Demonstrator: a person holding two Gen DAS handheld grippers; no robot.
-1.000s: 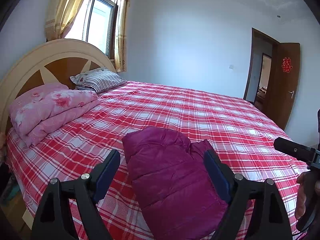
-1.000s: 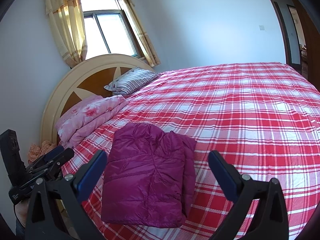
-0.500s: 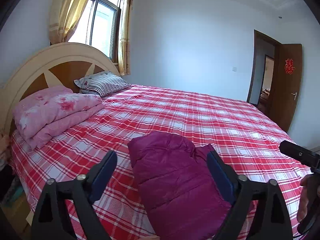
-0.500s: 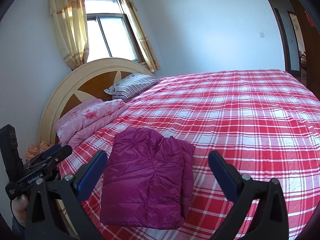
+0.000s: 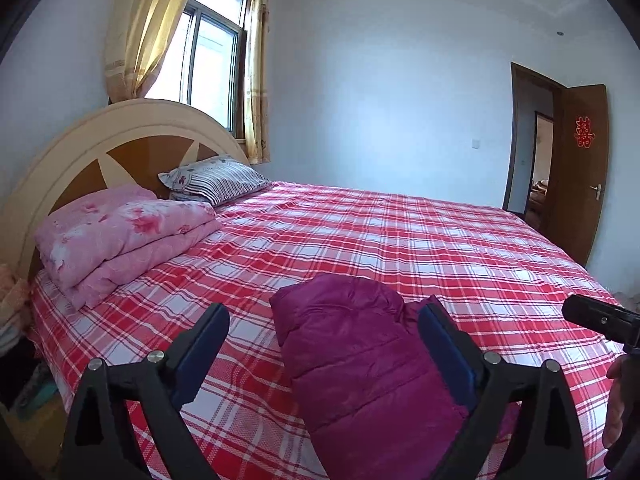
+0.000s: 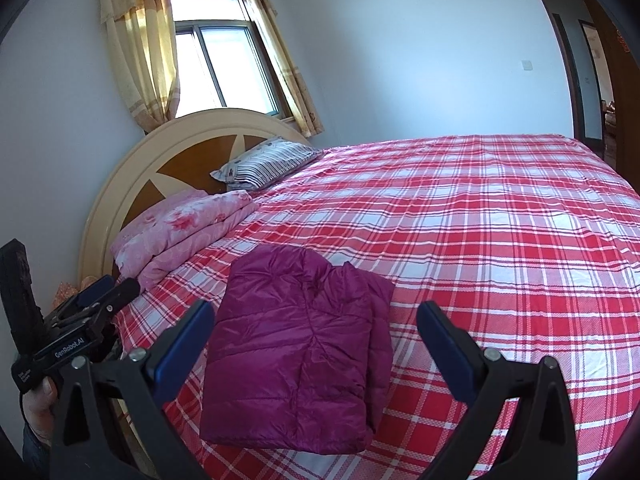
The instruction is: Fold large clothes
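Jacket (image 6: 296,348), one quilted magenta puffer with a slight sheen, is lying folded into a plump rectangle on the bed (image 6: 500,240), near the edge closest to the cameras, at about 6 o'clock of the mattress. One red-and-white plaid sheet is covering the bed. At 10 o'clock one pink floral quilt (image 5: 120,236) is sitting folded, and one striped pillow (image 5: 216,178) is leaning on the rounded cream-and-brown headboard (image 6: 188,152). Two yellow curtains are framing one window (image 6: 224,68); one brown door (image 5: 584,168) is standing open at 3 o'clock. The left gripper (image 5: 324,344) and right gripper (image 6: 316,340) are both hovering with jaws released, grasping nothing.
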